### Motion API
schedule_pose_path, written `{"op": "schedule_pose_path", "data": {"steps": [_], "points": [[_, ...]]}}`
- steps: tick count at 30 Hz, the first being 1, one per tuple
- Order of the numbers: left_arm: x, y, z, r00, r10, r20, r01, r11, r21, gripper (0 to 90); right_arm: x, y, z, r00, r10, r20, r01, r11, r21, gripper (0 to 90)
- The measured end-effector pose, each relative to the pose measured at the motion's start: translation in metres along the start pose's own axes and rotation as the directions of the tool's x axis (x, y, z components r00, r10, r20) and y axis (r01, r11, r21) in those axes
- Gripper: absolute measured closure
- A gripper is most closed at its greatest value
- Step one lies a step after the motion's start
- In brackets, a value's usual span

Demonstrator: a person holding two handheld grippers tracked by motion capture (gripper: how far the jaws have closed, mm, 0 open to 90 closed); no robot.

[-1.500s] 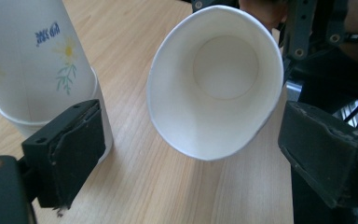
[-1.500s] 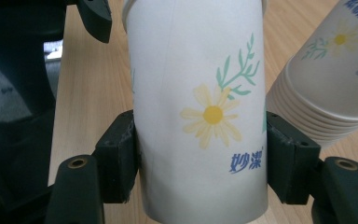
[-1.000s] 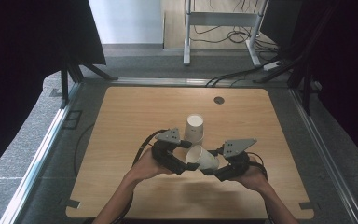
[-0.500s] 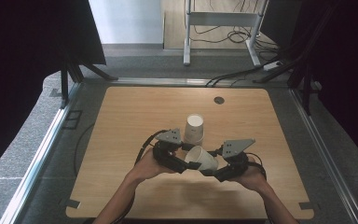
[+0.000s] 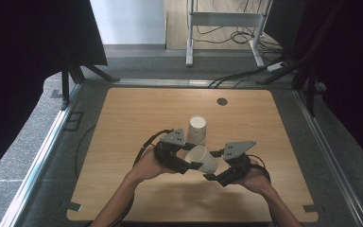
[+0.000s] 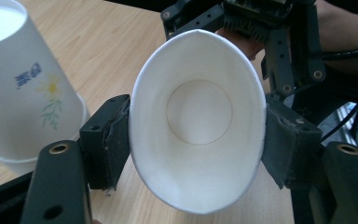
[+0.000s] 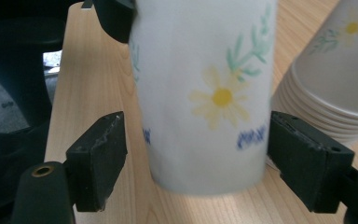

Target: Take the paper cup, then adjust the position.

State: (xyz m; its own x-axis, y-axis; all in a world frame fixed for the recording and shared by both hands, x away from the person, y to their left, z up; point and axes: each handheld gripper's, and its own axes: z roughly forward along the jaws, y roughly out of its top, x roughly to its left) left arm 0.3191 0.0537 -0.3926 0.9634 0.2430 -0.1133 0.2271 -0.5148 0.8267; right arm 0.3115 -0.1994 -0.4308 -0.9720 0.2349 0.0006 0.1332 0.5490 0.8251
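Looking down, both grippers meet at a paper cup (image 5: 202,159) above the table (image 5: 123,123), near a cup stack (image 5: 197,129). Left gripper (image 6: 198,135) squeezes its rim oval. Right gripper (image 7: 205,158) jaws, just opening, flank its base untouched.

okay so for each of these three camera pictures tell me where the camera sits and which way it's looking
High view: above the table, looking forward and down; forearms, both grippers.
Left gripper view: on the left gripper, looking into the held cup mouth; fingers squeeze its rim.
Right gripper view: on the right gripper, facing that cup's base end; fingers stand off it.
Shared: held cup, stack of cups.
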Motion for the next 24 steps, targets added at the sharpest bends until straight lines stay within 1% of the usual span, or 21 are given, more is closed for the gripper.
{"op": "schedule_pose_path", "data": {"steps": [5,8,11,16,22,24], "points": [[-0.001,0.001,-0.003,0.9996,0.015,-0.024,-0.014,0.9997,0.021,30.9,-0.002,-0.002,-0.003,0.9995,0.014,0.028,-0.014,1.000,0.005,16.2],[-0.002,0.003,-0.005,0.9988,0.027,-0.041,-0.025,0.9990,0.037,30.9,-0.004,-0.004,-0.003,0.9987,0.014,0.049,-0.016,0.999,0.028,15.7],[-0.003,0.004,-0.007,0.9975,0.035,-0.062,-0.031,0.9981,0.053,30.9,-0.005,-0.006,-0.003,0.9981,0.023,0.058,-0.025,0.999,0.037,15.2],[-0.003,0.004,-0.012,0.9954,0.038,-0.088,-0.032,0.9968,0.073,30.9,-0.007,-0.010,-0.005,0.9970,0.037,0.069,-0.040,0.998,0.047,14.4],[-0.003,0.004,-0.015,0.9943,0.042,-0.098,-0.033,0.9953,0.091,30.7,-0.010,-0.013,-0.009,0.9940,0.054,0.095,-0.059,0.997,0.053,13.8],[-0.004,0.003,-0.016,0.9932,0.042,-0.109,-0.031,0.9945,0.101,30.7,-0.010,-0.016,-0.011,0.9925,0.064,0.104,-0.070,0.996,0.052,13.6]]}}
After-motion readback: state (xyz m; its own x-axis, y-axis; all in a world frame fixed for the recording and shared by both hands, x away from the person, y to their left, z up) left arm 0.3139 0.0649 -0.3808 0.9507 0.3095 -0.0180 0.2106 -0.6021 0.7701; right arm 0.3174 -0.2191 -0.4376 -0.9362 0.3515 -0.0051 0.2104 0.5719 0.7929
